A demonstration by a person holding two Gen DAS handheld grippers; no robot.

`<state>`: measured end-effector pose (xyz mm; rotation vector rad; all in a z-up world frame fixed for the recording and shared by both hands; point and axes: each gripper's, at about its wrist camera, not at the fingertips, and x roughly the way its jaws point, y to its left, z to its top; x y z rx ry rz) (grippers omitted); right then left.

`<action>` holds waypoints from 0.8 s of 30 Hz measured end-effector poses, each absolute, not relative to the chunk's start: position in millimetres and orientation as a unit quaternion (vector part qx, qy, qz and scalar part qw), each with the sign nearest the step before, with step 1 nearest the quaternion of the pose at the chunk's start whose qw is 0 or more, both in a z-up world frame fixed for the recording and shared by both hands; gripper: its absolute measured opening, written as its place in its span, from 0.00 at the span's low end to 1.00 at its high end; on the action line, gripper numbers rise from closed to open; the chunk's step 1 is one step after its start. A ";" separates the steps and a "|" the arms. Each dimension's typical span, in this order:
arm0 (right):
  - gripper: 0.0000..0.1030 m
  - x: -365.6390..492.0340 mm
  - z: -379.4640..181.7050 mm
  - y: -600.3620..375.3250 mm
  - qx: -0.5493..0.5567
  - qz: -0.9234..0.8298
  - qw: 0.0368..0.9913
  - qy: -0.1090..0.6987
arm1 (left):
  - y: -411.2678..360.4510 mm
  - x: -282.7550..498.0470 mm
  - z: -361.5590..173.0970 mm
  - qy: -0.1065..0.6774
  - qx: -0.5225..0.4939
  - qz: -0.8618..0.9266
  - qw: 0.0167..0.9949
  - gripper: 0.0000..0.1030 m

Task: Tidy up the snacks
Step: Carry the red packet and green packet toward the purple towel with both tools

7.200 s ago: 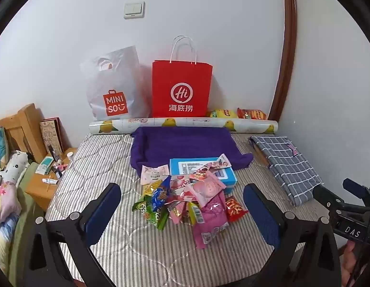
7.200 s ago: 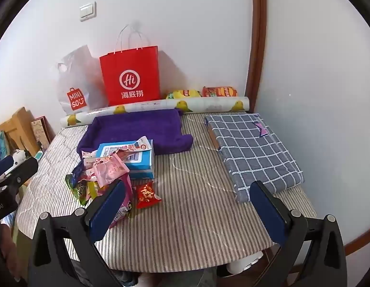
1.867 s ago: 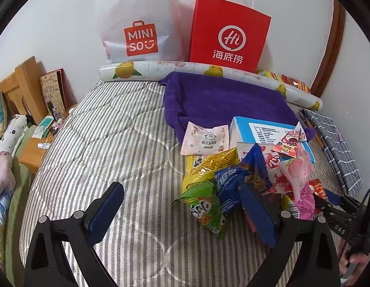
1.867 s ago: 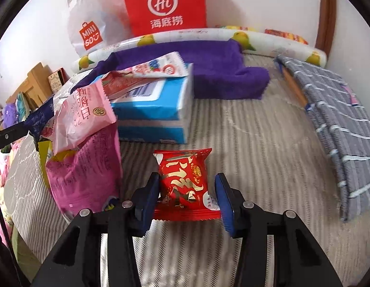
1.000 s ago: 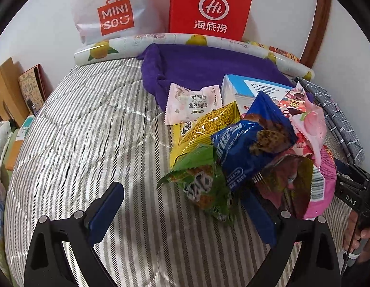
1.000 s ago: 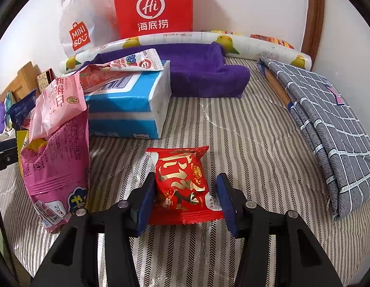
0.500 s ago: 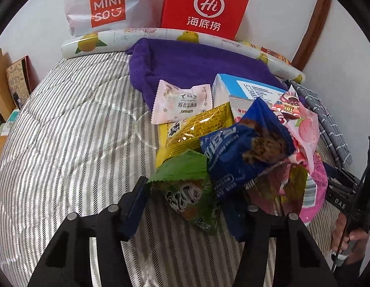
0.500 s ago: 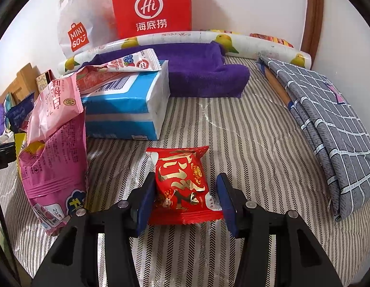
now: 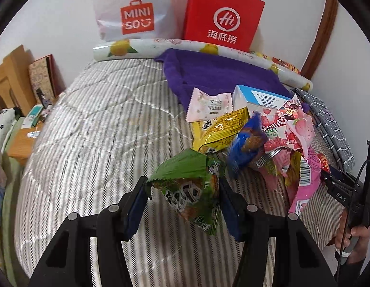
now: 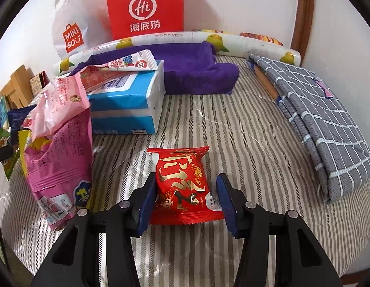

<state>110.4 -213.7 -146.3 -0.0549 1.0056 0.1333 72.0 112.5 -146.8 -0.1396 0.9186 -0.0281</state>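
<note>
My left gripper is shut on a green snack packet and holds it just above the striped mattress, left of the snack pile. That pile includes a yellow packet, a blue packet and several pink packets leaning on a blue-and-white box. In the right wrist view, my right gripper is shut on a red packet with gold lettering, low over the mattress. A big pink bag stands to its left, in front of the box.
A purple towel lies behind the pile. A lemon-print roll, a red paper bag and a white MINISO bag line the wall. Folded grey checked cloth lies right. A wooden bedside table stands left.
The left gripper closed on the green packet and lifted it out of the pile, toward the left. The right gripper stayed put with the red packet in it.
</note>
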 end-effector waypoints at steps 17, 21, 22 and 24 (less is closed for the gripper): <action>0.48 94.2 -63.4 -209.4 -0.007 0.055 0.895 0.443 | 103.9 57.7 -81.3 0.396 -0.070 -0.030 0.915 0.53; 0.48 100.5 -40.2 -205.4 -0.002 0.061 0.902 0.428 | 99.6 66.1 -64.5 0.387 -0.070 -0.037 0.919 0.53; 0.48 102.7 -34.7 -204.5 -0.001 0.062 0.904 0.424 | 98.5 68.3 -61.0 0.385 -0.069 -0.037 0.919 0.53; 0.48 106.8 -26.9 -204.0 0.002 0.064 0.906 0.419 | 96.5 72.7 -54.5 0.382 -0.066 -0.039 0.921 0.53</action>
